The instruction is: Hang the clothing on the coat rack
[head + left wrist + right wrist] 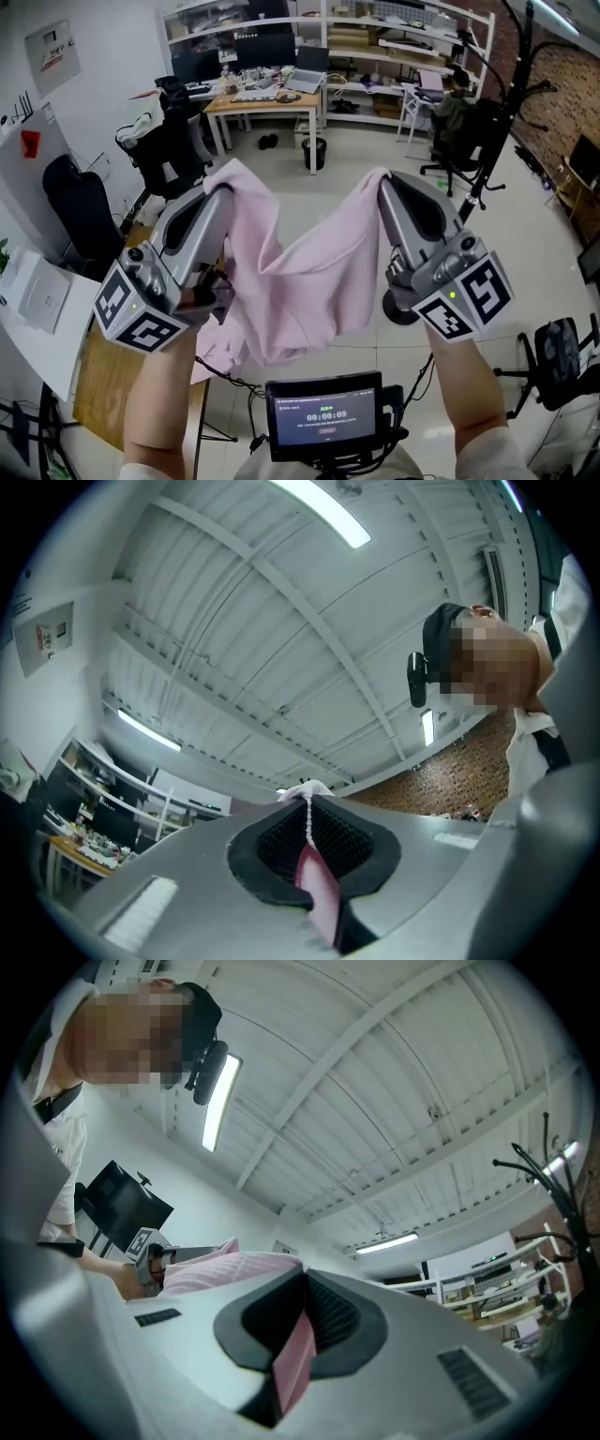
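A pale pink garment (300, 281) hangs spread between my two grippers, sagging in the middle. My left gripper (228, 183) is shut on its left top edge; pink cloth (317, 883) shows pinched between the black pads, with a white hem at the tips. My right gripper (382, 180) is shut on the right top edge, and a strip of pink cloth (295, 1358) sits between its pads. Both grippers are tilted upward toward the ceiling. The black coat rack (511, 84) stands at the right rear, its curved hooks (548, 1171) also at the right edge of the right gripper view.
A wooden table (98, 375) lies low on the left. A wooden desk (267, 103) with clutter, office chairs (164, 141) and white shelving stand behind. A seated person (455, 103) is near the rack's base. A small screen (325, 412) sits just below me.
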{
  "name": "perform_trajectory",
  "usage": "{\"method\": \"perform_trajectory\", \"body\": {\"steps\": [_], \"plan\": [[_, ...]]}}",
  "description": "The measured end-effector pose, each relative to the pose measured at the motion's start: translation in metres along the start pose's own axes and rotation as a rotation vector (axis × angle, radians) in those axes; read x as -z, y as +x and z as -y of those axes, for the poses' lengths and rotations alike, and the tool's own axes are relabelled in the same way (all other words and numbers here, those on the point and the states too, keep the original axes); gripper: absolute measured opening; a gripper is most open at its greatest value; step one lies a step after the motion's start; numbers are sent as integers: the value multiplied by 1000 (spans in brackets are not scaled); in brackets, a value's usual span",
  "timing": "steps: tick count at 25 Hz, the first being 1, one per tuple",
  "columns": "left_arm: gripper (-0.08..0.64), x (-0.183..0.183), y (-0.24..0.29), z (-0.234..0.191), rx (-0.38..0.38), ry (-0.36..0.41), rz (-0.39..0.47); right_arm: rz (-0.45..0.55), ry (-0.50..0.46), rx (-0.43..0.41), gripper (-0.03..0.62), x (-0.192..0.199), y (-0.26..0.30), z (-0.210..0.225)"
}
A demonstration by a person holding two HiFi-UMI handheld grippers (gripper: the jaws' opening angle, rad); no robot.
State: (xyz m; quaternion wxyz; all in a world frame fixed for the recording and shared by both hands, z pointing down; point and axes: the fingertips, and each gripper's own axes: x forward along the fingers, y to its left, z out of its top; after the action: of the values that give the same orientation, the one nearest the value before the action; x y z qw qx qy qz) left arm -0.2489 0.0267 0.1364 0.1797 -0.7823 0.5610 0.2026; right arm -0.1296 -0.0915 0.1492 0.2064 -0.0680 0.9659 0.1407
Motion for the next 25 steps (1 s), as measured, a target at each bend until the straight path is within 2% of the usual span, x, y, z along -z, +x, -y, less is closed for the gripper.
{"method": "perform_trajectory", "body": {"steps": [11,25], "plan": [[12,36,88,11,84,-59,63,47,-60,66,9,-26,-33,85],[12,89,191,27,155,-162,95,37,-145,185,9,-52,-83,187]]}}
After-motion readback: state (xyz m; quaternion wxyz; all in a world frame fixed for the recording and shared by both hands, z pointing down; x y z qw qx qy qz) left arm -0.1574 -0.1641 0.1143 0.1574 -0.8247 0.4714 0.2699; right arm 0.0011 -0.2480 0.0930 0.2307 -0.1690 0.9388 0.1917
